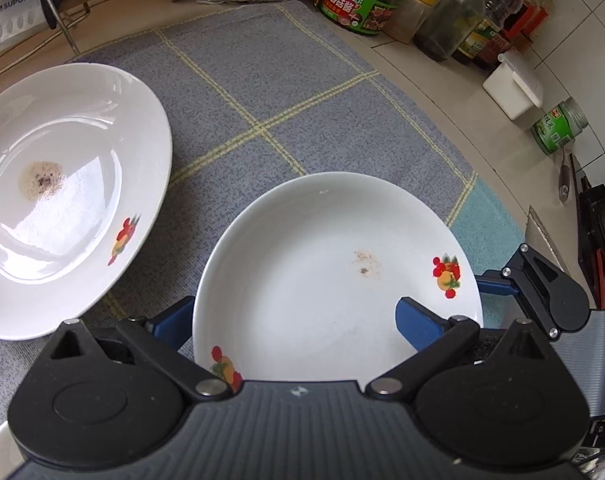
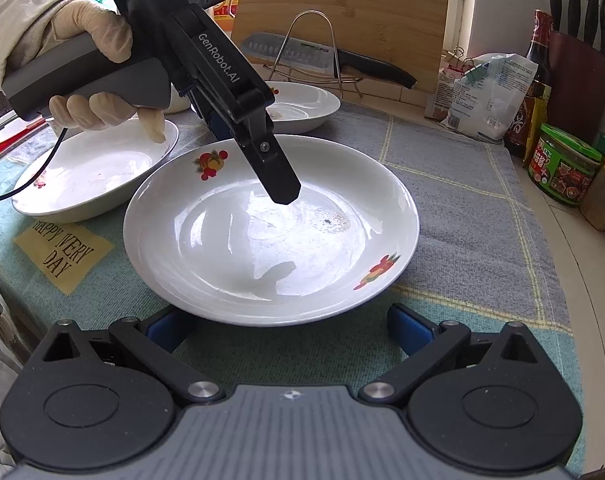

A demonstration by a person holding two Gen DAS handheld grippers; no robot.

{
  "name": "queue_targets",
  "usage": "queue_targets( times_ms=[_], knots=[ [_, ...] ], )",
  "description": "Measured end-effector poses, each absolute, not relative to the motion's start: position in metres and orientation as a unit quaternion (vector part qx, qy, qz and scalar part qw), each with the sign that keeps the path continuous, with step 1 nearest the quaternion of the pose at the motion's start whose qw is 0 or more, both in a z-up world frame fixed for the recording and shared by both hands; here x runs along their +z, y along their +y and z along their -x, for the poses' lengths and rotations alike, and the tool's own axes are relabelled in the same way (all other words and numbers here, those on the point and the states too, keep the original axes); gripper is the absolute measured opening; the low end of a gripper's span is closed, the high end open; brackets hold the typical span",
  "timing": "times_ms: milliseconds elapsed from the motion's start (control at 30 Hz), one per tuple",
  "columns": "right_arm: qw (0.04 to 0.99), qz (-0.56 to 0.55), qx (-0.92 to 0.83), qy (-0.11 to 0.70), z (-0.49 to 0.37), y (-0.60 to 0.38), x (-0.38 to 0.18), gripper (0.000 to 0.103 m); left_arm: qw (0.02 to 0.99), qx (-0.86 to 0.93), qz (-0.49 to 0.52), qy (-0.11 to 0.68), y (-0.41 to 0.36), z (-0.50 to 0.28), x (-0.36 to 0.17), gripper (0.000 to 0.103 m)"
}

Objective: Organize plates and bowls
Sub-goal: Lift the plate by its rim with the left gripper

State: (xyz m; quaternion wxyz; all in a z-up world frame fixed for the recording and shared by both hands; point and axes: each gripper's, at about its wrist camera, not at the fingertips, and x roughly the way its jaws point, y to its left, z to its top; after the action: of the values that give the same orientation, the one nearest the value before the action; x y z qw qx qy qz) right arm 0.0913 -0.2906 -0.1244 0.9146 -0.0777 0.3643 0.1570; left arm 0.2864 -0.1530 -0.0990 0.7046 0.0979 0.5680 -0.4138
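A white plate with fruit prints lies on the blue checked cloth, right in front of my left gripper. The left jaws are wide open, one blue finger over the plate's near rim, the other under the rim at the left. The same plate shows in the right wrist view, with the left gripper above it. My right gripper is open and empty at the plate's near edge. A second plate lies to the left, a third beside it.
Jars and bottles line the counter's back and right side. A knife on a wire rack and a cutting board stand behind the cloth. A white box and a green jar sit to the right.
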Motion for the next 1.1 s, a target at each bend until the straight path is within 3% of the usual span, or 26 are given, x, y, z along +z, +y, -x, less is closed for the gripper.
queue_targets(
  times_ms=[233,633,1100],
  knots=[
    [0.915,0.077,0.157,0.363,-0.091,-0.290,-0.125,0.103,0.684,-0.415,-0.074,0.596,-0.155,-0.298,-0.100,0.102],
    [0.916,0.080,0.154,0.360,-0.089,-0.290,-0.125,0.103,0.686,-0.416,-0.123,0.583,-0.166,-0.287,-0.099,0.102],
    [0.908,0.087,0.191,0.362,-0.100,-0.292,-0.125,0.103,0.665,-0.417,-0.074,0.615,-0.162,-0.303,-0.100,0.102]
  ],
)
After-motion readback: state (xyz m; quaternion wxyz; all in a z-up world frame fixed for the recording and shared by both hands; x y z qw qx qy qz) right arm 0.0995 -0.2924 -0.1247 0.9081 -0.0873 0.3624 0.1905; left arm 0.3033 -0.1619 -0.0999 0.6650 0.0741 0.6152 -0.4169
